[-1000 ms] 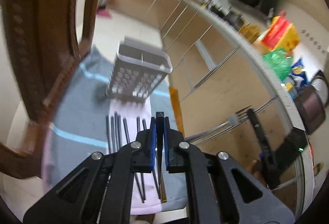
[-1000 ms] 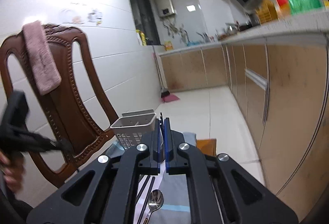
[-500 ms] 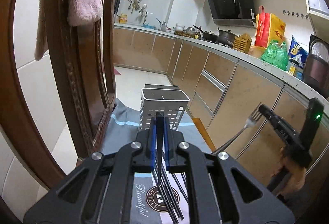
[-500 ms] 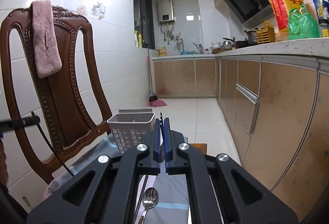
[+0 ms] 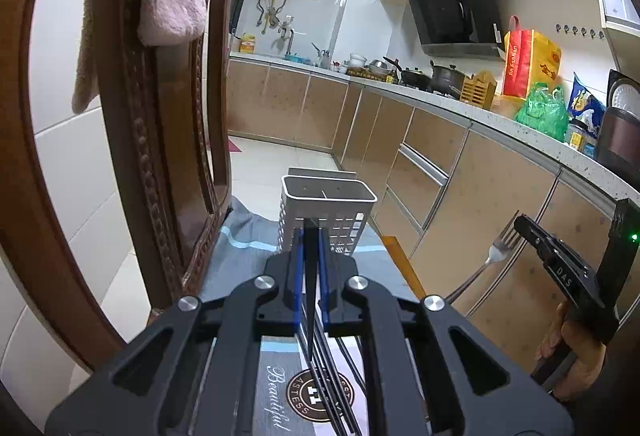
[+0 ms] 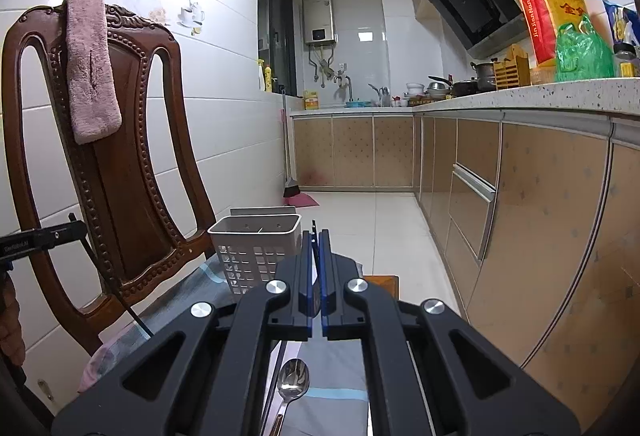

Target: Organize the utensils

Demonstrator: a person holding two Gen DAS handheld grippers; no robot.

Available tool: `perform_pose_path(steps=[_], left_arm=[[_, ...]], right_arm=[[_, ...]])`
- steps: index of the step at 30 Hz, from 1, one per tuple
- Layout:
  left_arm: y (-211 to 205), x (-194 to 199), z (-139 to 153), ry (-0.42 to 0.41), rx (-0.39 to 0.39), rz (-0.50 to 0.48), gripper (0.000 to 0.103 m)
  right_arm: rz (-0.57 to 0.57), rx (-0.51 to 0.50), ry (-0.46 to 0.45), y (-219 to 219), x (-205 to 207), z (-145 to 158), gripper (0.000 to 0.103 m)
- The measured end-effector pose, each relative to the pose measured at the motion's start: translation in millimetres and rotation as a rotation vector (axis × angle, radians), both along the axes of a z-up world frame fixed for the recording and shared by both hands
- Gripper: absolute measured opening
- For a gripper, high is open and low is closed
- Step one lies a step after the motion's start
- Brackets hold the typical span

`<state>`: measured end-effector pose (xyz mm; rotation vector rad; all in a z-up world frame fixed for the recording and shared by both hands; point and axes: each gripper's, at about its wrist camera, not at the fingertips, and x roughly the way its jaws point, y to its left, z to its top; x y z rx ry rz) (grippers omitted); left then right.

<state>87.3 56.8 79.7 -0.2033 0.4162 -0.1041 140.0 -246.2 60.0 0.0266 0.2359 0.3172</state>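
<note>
Utensils are split between the two grippers and the cloth-covered surface (image 5: 240, 260). The left gripper (image 5: 311, 236) is closed on a dark chopstick (image 5: 310, 316), which runs between the blue pads and hangs down toward the cloth. In the right wrist view, this gripper (image 6: 76, 230) appears at 9 o'clock, with the chopstick (image 6: 116, 292) slanting down from it.

The right gripper (image 6: 316, 240) is closed on a fork, whose thin edge (image 6: 314, 236) shows between the pads. In the left wrist view, this gripper (image 5: 524, 226) stands at 3 o'clock, and the fork (image 5: 494, 254) points its tines upward with the handle slanting down toward 7 o'clock.

A white perforated utensil basket (image 5: 326, 211) stands upright on the surface at 12 o'clock from the left gripper, just beyond its tips. Several dark chopsticks (image 5: 340, 388) lie on a printed mat (image 5: 280, 396) at 6 o'clock. A spoon (image 6: 294, 380) lies bowl-up on the cloth below the right gripper. A wooden chair (image 6: 120, 195) with a pink towel (image 6: 90, 67) draped over its back stands at 9 o'clock.
</note>
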Motion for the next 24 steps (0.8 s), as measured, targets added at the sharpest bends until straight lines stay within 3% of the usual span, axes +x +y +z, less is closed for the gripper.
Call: perform_pose_path(steps=[24], left_arm=[[6,3,-3,-0.009,0.007,0.032,0.007]], right_arm=[[-0.005,-0.026,0.010,14,1,0,0.003]])
